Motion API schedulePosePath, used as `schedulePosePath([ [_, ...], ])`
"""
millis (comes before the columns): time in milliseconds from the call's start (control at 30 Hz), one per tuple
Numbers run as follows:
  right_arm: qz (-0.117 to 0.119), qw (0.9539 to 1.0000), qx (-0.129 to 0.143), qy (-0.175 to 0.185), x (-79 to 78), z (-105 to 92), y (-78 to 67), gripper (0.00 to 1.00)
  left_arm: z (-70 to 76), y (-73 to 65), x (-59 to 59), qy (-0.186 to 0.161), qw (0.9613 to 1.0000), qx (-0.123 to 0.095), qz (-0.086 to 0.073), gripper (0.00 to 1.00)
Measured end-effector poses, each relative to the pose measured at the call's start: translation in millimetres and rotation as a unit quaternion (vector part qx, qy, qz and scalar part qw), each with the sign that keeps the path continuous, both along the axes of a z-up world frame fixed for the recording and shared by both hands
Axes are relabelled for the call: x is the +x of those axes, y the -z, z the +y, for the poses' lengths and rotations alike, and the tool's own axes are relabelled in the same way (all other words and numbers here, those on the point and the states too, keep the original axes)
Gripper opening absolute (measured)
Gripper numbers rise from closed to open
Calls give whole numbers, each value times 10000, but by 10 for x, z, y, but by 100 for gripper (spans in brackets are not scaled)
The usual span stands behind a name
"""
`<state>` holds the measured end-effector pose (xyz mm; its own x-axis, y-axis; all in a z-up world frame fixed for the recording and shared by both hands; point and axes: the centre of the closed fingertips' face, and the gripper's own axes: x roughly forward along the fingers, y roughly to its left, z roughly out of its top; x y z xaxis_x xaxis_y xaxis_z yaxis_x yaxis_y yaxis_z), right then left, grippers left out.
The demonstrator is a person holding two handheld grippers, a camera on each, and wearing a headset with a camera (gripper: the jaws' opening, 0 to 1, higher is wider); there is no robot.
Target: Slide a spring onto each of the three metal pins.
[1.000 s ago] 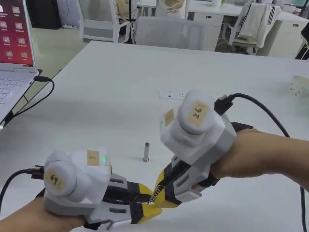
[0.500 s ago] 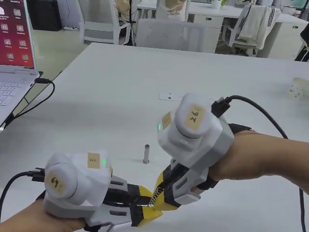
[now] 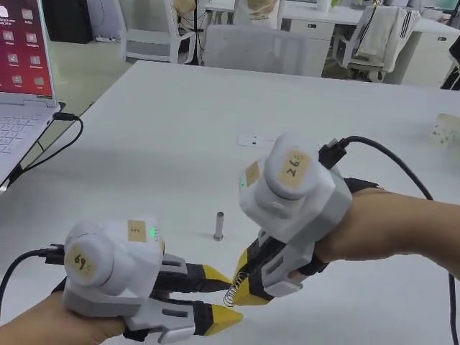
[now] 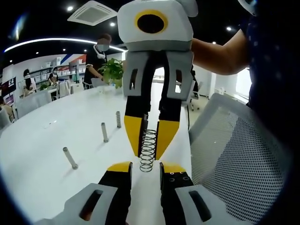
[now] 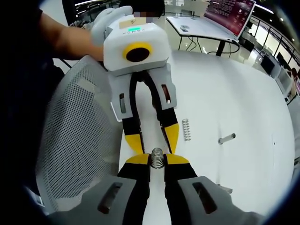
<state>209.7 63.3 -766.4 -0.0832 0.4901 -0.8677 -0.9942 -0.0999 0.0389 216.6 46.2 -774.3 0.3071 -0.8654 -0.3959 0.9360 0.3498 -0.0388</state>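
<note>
My right gripper (image 3: 238, 286) is shut on a small steel spring (image 3: 231, 292), which it holds by one end low over the white table (image 3: 165, 129). In the right gripper view the spring (image 5: 157, 158) sits pinched between my own yellow tips. My left gripper (image 3: 221, 296) faces it with its jaws open, and the spring's free end (image 4: 148, 154) hangs between the left tips without being clamped. A bare metal pin (image 3: 218, 225) stands just beyond both grippers. The left gripper view shows three pins in a row: (image 4: 70, 158), (image 4: 105, 132), and a ribbed-looking one (image 4: 118, 119).
A laptop (image 3: 21, 65) with its cable (image 3: 65, 136) sits at the table's left edge. A white power strip (image 3: 253, 140) lies mid-table and a small white object (image 3: 445, 129) at the far right. A mesh chair (image 4: 234, 150) is close behind the grippers.
The left gripper's jaws have spread apart and no longer pinch the spring's end. The right gripper still holds the spring in about the same place.
</note>
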Motion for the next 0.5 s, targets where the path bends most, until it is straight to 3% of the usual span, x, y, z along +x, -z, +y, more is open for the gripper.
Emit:
schedulePosePath([
  [500,-84,9997,-47,214,146,-155,-35,8,115,-37,98,-366,9993,-110,51,35],
])
